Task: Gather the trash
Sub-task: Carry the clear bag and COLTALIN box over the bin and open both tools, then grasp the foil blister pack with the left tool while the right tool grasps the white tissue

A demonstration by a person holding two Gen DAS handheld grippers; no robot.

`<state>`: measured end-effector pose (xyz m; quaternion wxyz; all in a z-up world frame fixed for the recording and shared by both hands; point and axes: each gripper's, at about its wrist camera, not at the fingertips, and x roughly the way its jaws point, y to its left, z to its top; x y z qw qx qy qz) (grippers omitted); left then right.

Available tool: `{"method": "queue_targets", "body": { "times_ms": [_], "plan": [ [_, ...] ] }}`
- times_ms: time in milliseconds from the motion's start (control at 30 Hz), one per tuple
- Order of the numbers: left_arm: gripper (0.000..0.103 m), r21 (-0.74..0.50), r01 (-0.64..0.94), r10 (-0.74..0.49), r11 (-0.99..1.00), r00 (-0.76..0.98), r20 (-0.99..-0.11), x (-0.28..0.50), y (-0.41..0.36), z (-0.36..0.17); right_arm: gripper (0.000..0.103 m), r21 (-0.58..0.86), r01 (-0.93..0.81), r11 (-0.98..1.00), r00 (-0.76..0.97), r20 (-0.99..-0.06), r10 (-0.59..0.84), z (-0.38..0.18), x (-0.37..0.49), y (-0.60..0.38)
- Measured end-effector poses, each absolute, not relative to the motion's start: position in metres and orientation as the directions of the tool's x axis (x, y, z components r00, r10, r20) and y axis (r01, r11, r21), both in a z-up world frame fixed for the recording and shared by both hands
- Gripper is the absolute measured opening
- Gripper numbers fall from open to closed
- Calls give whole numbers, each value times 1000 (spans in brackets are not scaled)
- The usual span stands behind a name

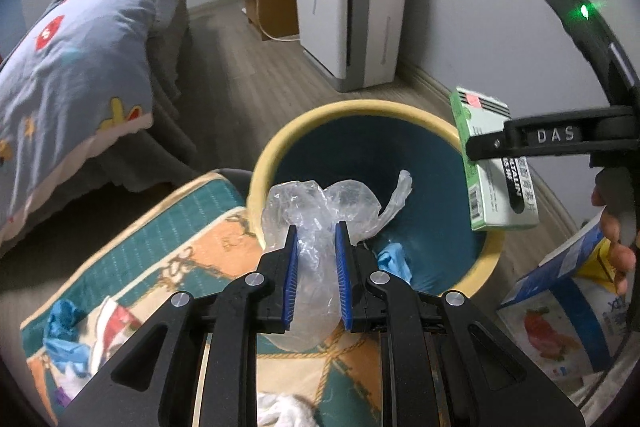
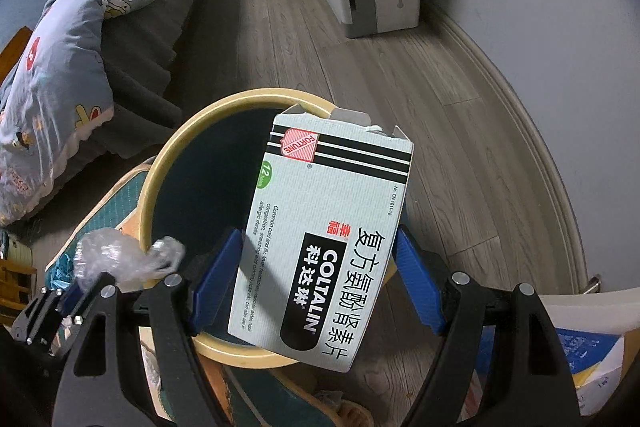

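The bin (image 1: 472,279) stood on the floor (image 1: 256,75) beside a cushion (image 1: 168,259) — bed (image 1: 72,75) left, purifier (image 1: 348,3) behind, glove (image 1: 394,261) in it.

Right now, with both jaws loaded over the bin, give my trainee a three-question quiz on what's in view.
1. True or false: the left gripper holds a medicine box.
2. What does the right gripper hold? A) crumpled plastic wrap B) Coltalin medicine box C) blue glove
3. What blue item lies inside the yellow-rimmed bin?

Key: 1 false, it holds crumpled plastic wrap. 2 B, the Coltalin medicine box. 3 A blue glove.
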<state>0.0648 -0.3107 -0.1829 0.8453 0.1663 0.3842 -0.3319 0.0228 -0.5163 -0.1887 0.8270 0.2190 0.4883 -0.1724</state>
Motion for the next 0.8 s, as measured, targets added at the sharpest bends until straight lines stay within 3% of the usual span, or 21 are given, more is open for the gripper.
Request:
{"method": "queue_targets", "body": {
  "times_ms": [333, 500, 700, 800],
  "plan": [
    [27, 46, 699, -438, 714, 497, -749, 62, -326, -191, 77, 268, 477, 837, 585, -808, -75, -172, 16, -523],
    [62, 45, 682, -437, 730, 516, -737, 64, -326, -191, 85, 315, 484, 817, 605, -795, -52, -172, 16, -527],
    [78, 48, 673, -432, 738, 527, -732, 66, -323, -188, 86, 301, 492, 817, 586, -808, -56, -172, 18, -525],
    [80, 52, 665, -428, 745, 536, -727, 66, -319, -185, 88, 304, 498, 812, 587, -807, -57, -169, 17, -524]
  ]
}}
